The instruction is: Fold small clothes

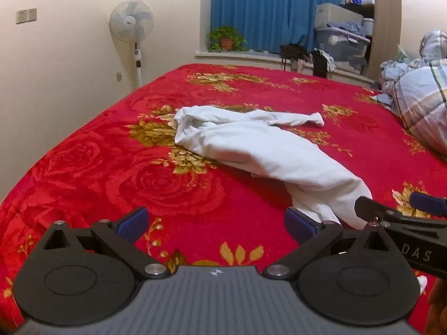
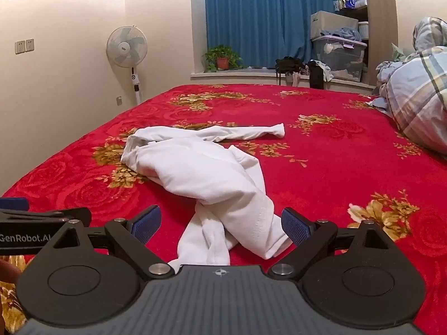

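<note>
A crumpled white garment (image 1: 251, 145) lies unfolded on the red bedspread (image 1: 97, 173) with its gold flower pattern, roughly in the middle of the near half of the bed. Its bulk is bunched into a thick roll, 1 long narrow part stretches away toward the far right, and 2 twisted ends trail toward the near edge, crossing over each other in the right wrist view.

The left tongs (image 1: 216, 224) stand wide, with only bare bedspread between the blue pads (image 1: 132, 223); the garment's near end lies just beside the right-hand pad, and contact cannot be judged. The right tongs (image 2: 220, 224) are spread wide too, low over the bed, and the crossed ends of the garment (image 2: 212, 184) lie between the pads (image 2: 296, 227) without being pinched. The right-hand pad sits right against the cloth's edge. Each pair of tongs shows at the edge of the other's view, side by side and close together.

At the right a plaid quilt (image 1: 419, 100) is heaped on the bed. Beyond the bed stand a white pedestal fan (image 1: 131, 25) by the wall, a potted plant (image 1: 226, 39) on the window ledge before blue curtains (image 1: 268, 8), and a clear storage bin (image 1: 343, 47)
</note>
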`<state>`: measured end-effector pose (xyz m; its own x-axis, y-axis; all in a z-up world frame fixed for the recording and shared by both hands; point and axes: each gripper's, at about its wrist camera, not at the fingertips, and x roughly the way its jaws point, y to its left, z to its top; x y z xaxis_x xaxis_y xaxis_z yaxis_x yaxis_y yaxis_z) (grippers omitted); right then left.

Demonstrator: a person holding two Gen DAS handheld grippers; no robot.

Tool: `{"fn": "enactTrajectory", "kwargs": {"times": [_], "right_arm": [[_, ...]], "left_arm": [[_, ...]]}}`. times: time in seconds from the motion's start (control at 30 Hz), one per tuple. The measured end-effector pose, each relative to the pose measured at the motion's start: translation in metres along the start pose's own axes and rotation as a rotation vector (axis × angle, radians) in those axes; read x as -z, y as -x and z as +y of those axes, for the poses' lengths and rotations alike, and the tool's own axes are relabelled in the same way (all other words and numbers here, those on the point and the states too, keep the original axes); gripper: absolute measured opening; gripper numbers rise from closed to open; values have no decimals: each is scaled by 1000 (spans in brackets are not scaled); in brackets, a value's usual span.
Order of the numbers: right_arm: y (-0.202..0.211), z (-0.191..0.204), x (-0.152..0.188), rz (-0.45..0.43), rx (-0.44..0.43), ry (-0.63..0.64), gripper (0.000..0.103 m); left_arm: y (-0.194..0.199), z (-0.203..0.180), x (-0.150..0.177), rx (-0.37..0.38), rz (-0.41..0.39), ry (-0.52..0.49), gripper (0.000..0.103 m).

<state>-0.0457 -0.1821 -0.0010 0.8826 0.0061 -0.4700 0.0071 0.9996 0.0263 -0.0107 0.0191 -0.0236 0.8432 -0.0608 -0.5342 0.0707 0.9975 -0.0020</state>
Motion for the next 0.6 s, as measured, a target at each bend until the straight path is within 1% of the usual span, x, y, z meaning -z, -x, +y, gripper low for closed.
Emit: {"fn": "enactTrajectory", "kwargs": {"times": [0.07,0.1,0.13,0.23,0.3,0.37,0.5,0.6], "right_arm": [[1,2,0,-7,7,14,93],[1,3,1,-14,13,26,93],[0,4,1,-18,14,32,93],[1,5,1,-28,4,31,93],[1,4,1,-30,-5,25,93],[1,5,2,-31,-10,25,93],[-1,6,2,-5,-33,12,93],[-2,9,2,-2,-37,20,93]], "left_arm": [[6,2,6,-22,-33,-9,103],[5,-13,1,-62,-39,-11,103],[3,-16,-13,-83,-34,2,103],[4,-16,-13,-94,-55,5,103],[4,-19,-16,-108,-48,-4,103],[3,-18,-19,-114,-24,-6,103],[-2,-14,-18,-114,21,2,103],[-2,-14,-18,-125,25,-3,103]]}}
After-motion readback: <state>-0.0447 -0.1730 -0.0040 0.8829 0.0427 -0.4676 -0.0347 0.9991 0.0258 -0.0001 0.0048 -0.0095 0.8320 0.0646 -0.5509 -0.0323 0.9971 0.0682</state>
